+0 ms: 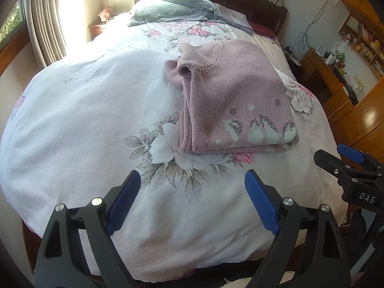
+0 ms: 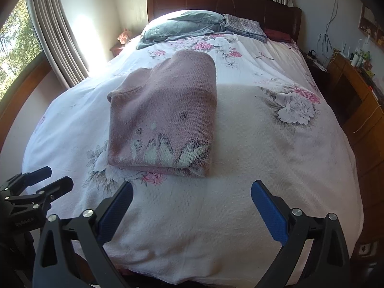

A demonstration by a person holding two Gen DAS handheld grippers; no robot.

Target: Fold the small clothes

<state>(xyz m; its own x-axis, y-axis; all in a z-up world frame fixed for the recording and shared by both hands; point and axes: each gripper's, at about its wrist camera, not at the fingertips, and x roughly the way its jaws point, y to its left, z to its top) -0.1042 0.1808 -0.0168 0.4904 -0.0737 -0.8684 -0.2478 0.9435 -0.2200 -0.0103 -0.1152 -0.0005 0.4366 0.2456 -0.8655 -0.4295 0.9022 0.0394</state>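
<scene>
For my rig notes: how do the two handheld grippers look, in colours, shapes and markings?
Both match: the left gripper and right gripper have black angular plastic frames with triangular cut-outs, silver round bolts and ribbed blue pads lining the jaws. White letters "DAS" mark the right gripper's body.

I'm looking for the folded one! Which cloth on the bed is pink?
The pink sweater, folded mid-bed nearest the grippers. The grey cloth lies far off by the headboard.
</scene>
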